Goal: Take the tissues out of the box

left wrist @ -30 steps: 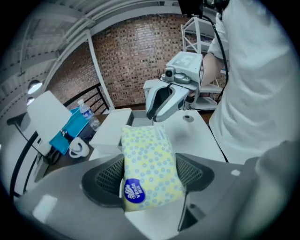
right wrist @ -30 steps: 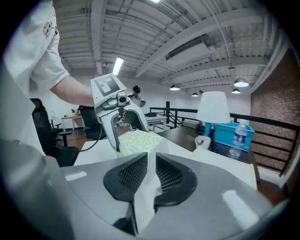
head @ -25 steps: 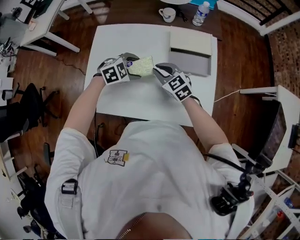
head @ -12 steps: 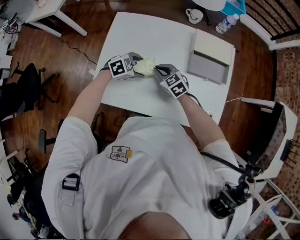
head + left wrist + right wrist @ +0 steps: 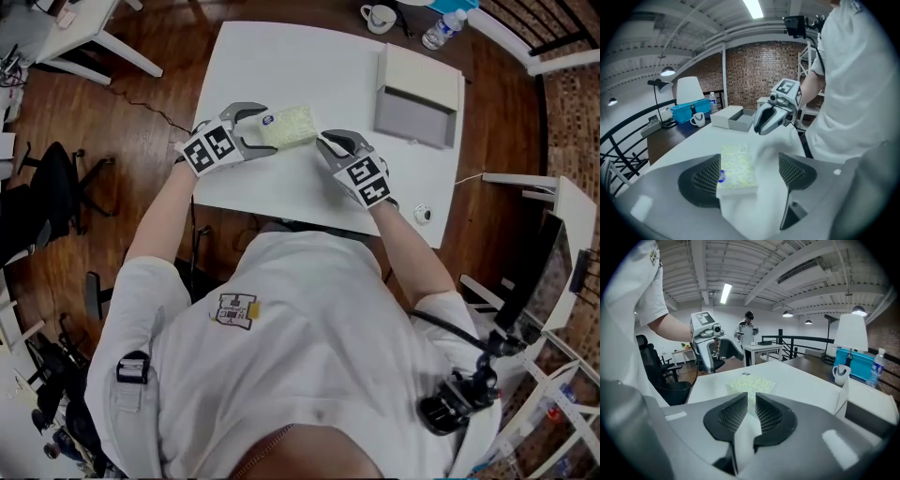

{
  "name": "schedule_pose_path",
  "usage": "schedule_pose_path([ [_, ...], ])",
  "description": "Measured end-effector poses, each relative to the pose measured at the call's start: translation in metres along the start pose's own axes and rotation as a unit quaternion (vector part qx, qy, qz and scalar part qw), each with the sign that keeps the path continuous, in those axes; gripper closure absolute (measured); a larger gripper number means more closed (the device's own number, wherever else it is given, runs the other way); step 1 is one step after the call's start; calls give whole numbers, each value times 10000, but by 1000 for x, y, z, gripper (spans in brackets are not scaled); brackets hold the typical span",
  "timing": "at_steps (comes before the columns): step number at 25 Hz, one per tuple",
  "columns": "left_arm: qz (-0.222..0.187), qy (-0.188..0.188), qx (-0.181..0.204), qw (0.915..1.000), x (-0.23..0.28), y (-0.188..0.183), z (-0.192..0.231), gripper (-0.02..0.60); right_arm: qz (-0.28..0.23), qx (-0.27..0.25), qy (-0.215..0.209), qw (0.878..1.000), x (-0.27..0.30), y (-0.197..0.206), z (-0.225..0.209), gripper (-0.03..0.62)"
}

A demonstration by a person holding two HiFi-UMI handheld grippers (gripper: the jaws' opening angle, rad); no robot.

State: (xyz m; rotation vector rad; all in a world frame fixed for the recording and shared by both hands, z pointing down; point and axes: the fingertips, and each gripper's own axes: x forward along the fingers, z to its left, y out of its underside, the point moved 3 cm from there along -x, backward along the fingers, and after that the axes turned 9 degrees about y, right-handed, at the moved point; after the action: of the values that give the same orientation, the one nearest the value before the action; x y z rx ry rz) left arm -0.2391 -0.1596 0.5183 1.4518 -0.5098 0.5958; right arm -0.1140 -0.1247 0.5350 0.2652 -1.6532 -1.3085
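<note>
A soft tissue pack point(image 5: 286, 126) with a yellow-green pattern lies on the white table point(image 5: 281, 66). My left gripper point(image 5: 255, 127) straddles it. In the left gripper view the pack point(image 5: 736, 168) sits against one pad, the other pad stands clear, and the jaws of the left gripper point(image 5: 750, 161) are opening. A white tissue sheet point(image 5: 771, 150) trails from the pack, blurred. My right gripper point(image 5: 328, 142) is just right of the pack. In the right gripper view the right gripper point(image 5: 751, 401) is shut on a white tissue point(image 5: 746, 432), with the pack point(image 5: 752, 383) just ahead.
An open grey-and-white box point(image 5: 412, 94) stands at the table's far right. Beyond it on a dark desk are a mug point(image 5: 380, 16), a water bottle point(image 5: 439, 30) and a blue bin point(image 5: 855, 362). Office chairs point(image 5: 42, 202) stand left. A person point(image 5: 749, 331) stands far off.
The left gripper's jaws have widened around the pack. The right gripper has drawn back to the right, away from the pack, so the two grippers are farther apart.
</note>
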Motion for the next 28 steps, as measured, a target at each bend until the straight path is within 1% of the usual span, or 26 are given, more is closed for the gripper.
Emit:
schedule_pose_path([
  [2, -89, 86, -89, 9999, 6, 0, -39, 202, 3, 33, -138, 9999, -17, 12, 14, 545],
  [4, -14, 316, -282, 9991, 26, 11, -85, 245, 77, 13, -406, 9991, -30, 31, 36, 545],
  [7, -20, 602, -742, 9954, 59, 32, -140, 330, 301, -178, -837, 9959, -41, 62, 75, 545],
  [9, -121, 633, -1105, 9918, 79, 44, -165, 411, 472, -282, -1068, 9928, -46, 82, 95, 545],
  [10, -182, 603, -1262, 9900, 88, 50, -173, 461, 541, -292, -1149, 9915, -48, 91, 101, 545],
  [11, -236, 557, -1376, 9886, 96, 54, -178, 530, 600, -284, -1204, 9905, -49, 99, 104, 545],
  [12, -270, 509, -1444, 9878, 102, 57, -180, 581, 649, -270, -1237, 9898, -50, 105, 106, 547],
  [14, -246, 453, -1524, 9870, 112, 62, -184, 581, 724, -232, -1271, 9890, -51, 115, 109, 565],
  [18, -70, 503, -1604, 9858, 119, 73, -193, 581, 805, -179, -1323, 9878, -48, 120, 114, 588],
  [21, -4, 473, -1609, 9858, 116, 78, -194, 581, 766, -177, -1333, 9880, -45, 116, 114, 589],
  [28, -44, 365, -1613, 9862, 113, 78, -191, 581, 731, -152, -1304, 9886, -44, 114, 112, 589],
])
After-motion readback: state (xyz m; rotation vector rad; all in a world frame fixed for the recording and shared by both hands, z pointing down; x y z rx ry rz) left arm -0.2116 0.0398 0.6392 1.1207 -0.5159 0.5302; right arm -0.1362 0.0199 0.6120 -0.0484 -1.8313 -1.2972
